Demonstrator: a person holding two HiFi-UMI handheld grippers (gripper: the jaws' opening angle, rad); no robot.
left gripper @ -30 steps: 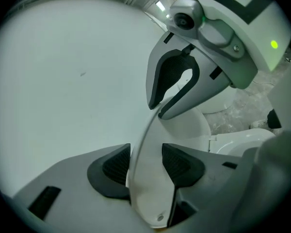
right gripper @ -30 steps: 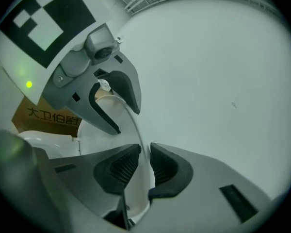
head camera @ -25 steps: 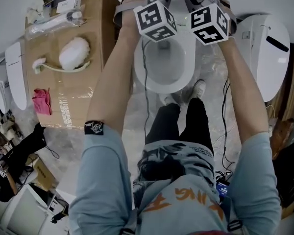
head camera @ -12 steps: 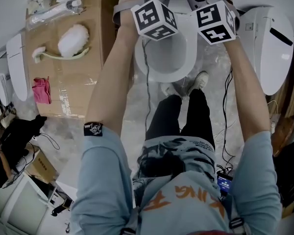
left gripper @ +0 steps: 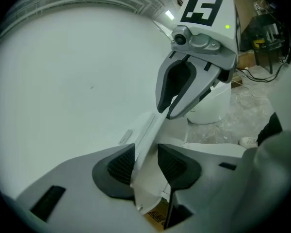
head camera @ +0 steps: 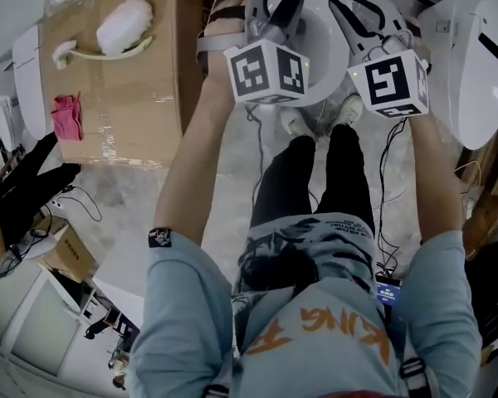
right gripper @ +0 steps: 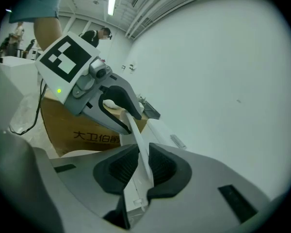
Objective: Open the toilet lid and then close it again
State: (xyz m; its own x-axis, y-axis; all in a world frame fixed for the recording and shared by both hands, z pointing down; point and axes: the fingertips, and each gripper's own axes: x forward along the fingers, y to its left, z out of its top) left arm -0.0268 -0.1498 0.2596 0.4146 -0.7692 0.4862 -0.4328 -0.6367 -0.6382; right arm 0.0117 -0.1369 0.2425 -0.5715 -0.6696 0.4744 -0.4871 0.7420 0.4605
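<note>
The white toilet lid [left gripper: 63, 81] [right gripper: 223, 72] stands tilted up, and its face fills much of both gripper views. In the head view both grippers sit on the toilet [head camera: 319, 56] at the top. My right gripper [right gripper: 143, 161] [head camera: 361, 23] is shut on the lid's thin edge. My left gripper [left gripper: 146, 154] [head camera: 275, 15] has that same edge between its jaws, which have just been closing. One pad touches the lid and a small gap shows at the other. The two grippers face each other along the edge.
A cardboard box [head camera: 124, 81] at the left carries a white brush [head camera: 124, 15] and a pink cloth [head camera: 66, 114]. A second white toilet [head camera: 473, 56] stands at the right. The person's shoes [head camera: 299, 123] are just before the bowl, and cables run over the floor.
Both grippers have come down the picture toward the person. The open bowl seen between them earlier is now largely covered. The left jaws have narrowed around the lid edge.
</note>
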